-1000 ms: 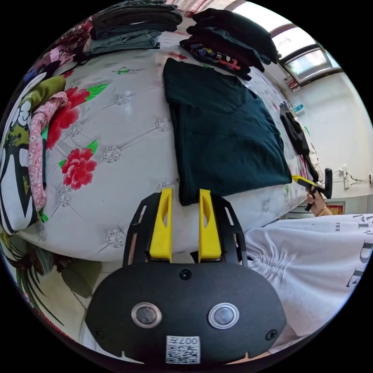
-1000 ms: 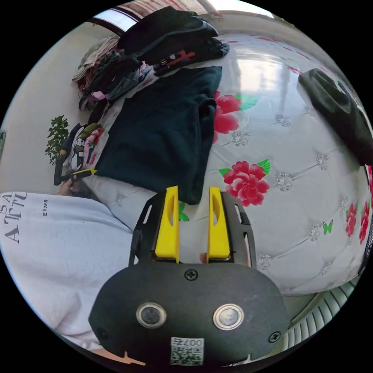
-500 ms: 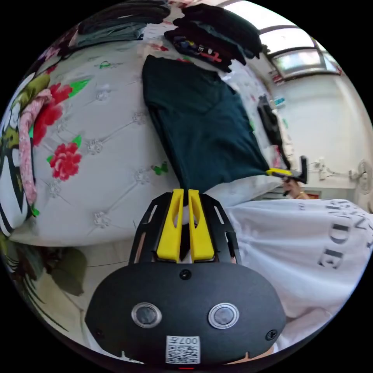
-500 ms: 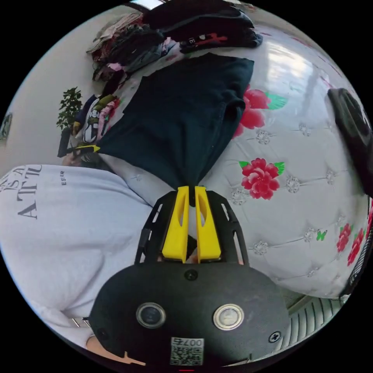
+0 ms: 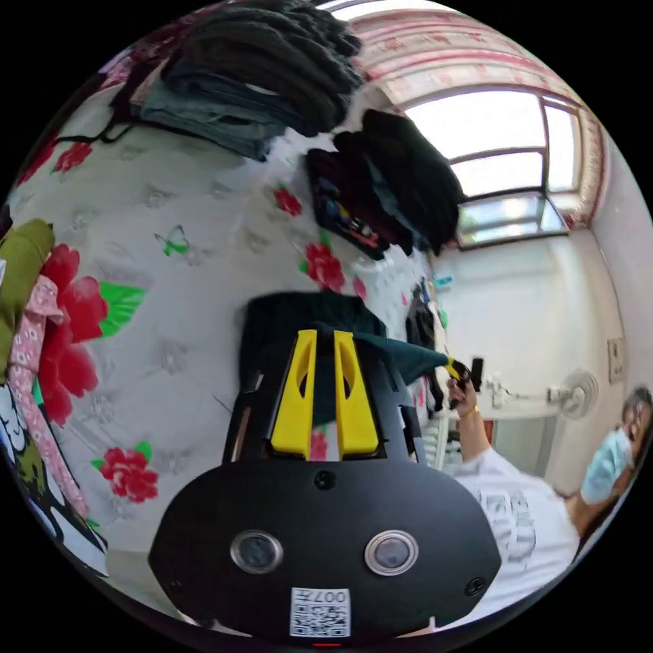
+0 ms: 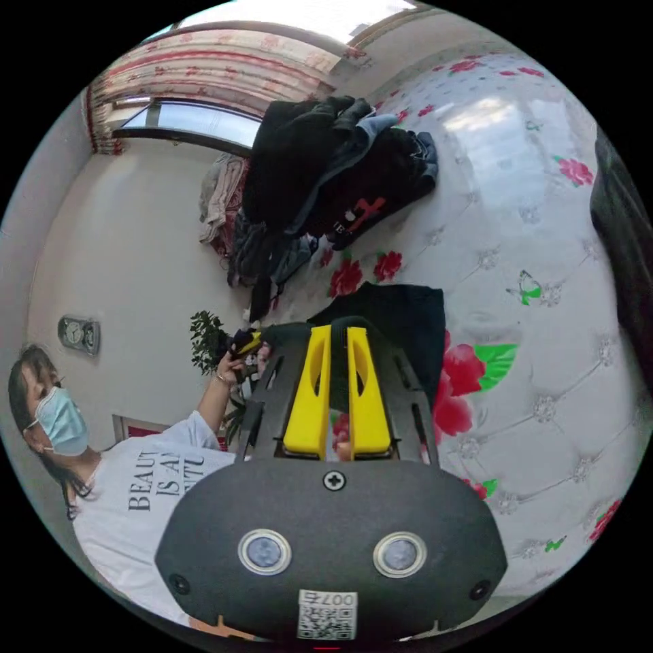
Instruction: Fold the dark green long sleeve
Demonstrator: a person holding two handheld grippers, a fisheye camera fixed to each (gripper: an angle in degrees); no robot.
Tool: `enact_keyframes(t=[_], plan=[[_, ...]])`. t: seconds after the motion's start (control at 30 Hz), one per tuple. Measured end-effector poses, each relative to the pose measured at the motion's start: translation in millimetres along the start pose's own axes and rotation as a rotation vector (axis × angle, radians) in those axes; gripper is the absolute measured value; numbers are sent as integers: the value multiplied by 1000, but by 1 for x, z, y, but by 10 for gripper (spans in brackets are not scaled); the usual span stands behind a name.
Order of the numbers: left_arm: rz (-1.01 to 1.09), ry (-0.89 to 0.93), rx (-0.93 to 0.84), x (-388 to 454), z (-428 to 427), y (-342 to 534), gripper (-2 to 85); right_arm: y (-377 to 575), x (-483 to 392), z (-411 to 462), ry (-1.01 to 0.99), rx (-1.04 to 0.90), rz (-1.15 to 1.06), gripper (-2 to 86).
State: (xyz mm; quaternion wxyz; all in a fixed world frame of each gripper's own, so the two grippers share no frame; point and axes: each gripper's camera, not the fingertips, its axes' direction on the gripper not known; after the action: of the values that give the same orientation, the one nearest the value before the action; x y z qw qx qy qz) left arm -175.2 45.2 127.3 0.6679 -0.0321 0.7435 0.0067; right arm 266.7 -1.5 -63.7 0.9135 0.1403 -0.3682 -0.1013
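Observation:
The dark green long sleeve (image 5: 279, 320) lies on the flowered bed cover, its near edge raised off the bed. My left gripper (image 5: 325, 335) is shut on one corner of that edge, the cloth stretched taut toward my right gripper (image 5: 454, 371), which a hand holds at the other corner. In the right gripper view the shirt (image 6: 408, 320) bunches beyond my right gripper (image 6: 338, 331), whose jaws press on the cloth. My left gripper (image 6: 246, 343) holds the far corner there. The shirt's lower part is hidden behind the jaws.
Folded stacks (image 5: 258, 75) and a dark clothes pile (image 5: 401, 183) sit at the bed's far side. Loose garments (image 5: 27, 320) lie at the left. The quilted cover (image 6: 544, 286) spreads to the right, with a dark garment (image 6: 622, 224) at its edge. A person in a white shirt (image 6: 136, 503) stands close.
Both grippers shut on the shirt's near corners, then lifted that edge and carried it over the shirt toward the far piles. The shirt's visible length has shrunk.

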Motion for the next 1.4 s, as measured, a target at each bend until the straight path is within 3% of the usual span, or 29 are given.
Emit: enact_keyframes(t=[0.13, 0.4, 0.5, 0.63, 0.73, 0.9, 1.03, 1.2, 1.4], plan=[[-109, -118, 142, -35, 16, -11, 73, 5, 34, 35, 187, 59, 89, 63], [-109, -110, 99, -76, 12, 81, 83, 153, 98, 46, 62, 259, 393, 108], [-164, -78, 115, -90, 7, 102, 90, 157, 111, 81, -33, 203, 443, 114], [-233, -10, 156, -109, 3, 105, 99, 133, 111, 110, -81, 284, 483, 110], [-251, 0, 172, -115, -5, 105, 102, 99, 79, 123, -95, 282, 388, 107], [-263, 8, 200, -129, -22, 111, 106, 43, -100, 177, 47, 78, -274, 102], [-290, 53, 217, -143, -29, 112, 117, 56, -194, 263, -6, -110, -582, 101], [-299, 136, 224, -156, -28, 110, 135, 78, -206, 392, -124, -396, -532, 105], [-232, 266, 191, -155, -23, 101, 173, 31, -112, 354, -36, -164, -217, 113]])
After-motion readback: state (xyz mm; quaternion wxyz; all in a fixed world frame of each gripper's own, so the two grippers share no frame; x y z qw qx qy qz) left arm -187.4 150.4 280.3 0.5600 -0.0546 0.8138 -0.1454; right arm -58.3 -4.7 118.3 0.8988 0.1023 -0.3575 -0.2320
